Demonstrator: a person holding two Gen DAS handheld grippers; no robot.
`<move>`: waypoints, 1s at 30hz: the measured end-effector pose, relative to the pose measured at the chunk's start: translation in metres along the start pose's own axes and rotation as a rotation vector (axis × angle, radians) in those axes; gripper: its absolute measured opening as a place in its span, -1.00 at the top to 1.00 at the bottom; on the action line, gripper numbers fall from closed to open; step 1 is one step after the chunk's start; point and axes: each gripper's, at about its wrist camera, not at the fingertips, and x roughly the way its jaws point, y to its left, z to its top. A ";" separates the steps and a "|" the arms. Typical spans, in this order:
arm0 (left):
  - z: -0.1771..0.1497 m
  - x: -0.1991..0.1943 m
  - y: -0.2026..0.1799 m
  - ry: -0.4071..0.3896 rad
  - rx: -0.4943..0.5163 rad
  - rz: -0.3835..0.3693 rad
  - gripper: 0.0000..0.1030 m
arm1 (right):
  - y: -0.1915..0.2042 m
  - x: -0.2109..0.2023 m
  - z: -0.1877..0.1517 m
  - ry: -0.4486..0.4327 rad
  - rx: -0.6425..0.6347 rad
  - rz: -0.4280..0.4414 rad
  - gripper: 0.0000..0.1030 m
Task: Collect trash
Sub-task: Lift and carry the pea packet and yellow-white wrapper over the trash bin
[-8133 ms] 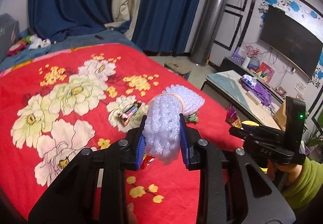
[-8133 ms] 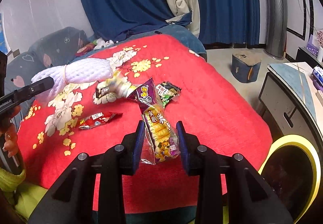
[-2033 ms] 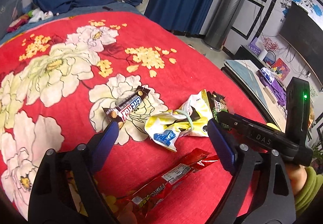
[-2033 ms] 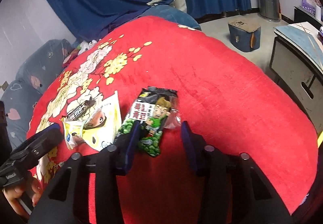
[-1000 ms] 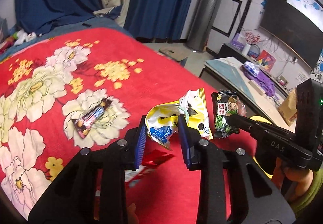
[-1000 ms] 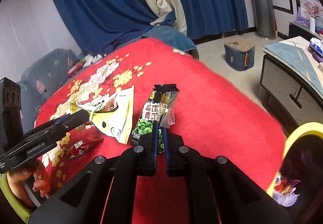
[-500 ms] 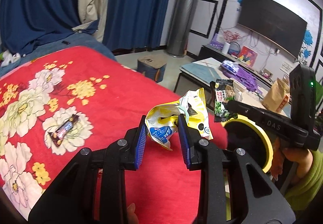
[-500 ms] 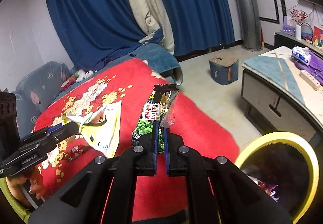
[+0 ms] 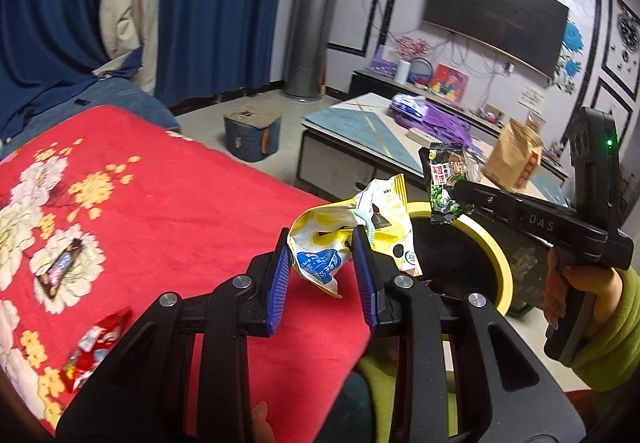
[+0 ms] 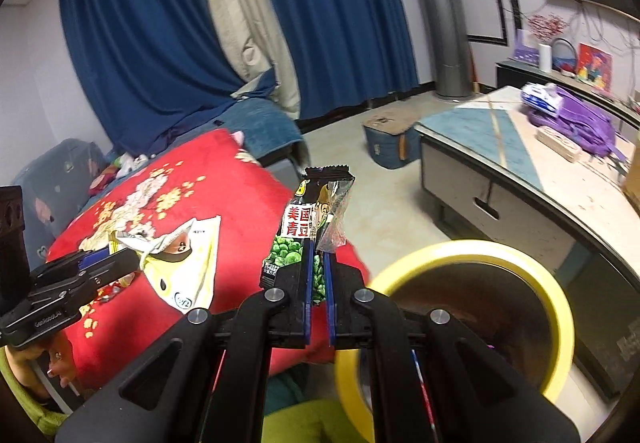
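Note:
My left gripper is shut on a crumpled yellow snack bag and holds it in the air by the bed's edge, beside the yellow-rimmed bin. My right gripper is shut on a green pea snack packet, held upright just left of the bin. In the left wrist view the packet hangs over the bin's far rim. The yellow bag also shows in the right wrist view. A chocolate bar and a red wrapper lie on the red floral blanket.
A low TV table with a purple bag stands right of the bin. A small blue stool sits on the floor beyond the bed. Blue curtains and a silver column are behind.
Both grippers have swung right, away from the bed and toward the bin, each carrying its wrapper. The bin now fills more of both views.

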 end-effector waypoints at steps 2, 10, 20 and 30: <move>0.000 0.005 -0.010 0.007 0.020 -0.014 0.55 | -0.011 -0.007 -0.003 -0.005 0.011 -0.026 0.90; -0.001 0.027 -0.040 0.045 0.073 -0.070 0.54 | -0.054 -0.030 -0.013 -0.017 0.077 -0.105 0.90; -0.012 0.055 -0.076 0.110 0.145 -0.126 0.54 | -0.089 -0.039 -0.028 0.010 0.132 -0.180 0.89; -0.028 0.089 -0.110 0.185 0.222 -0.151 0.53 | -0.107 -0.034 -0.034 0.042 0.177 -0.201 0.89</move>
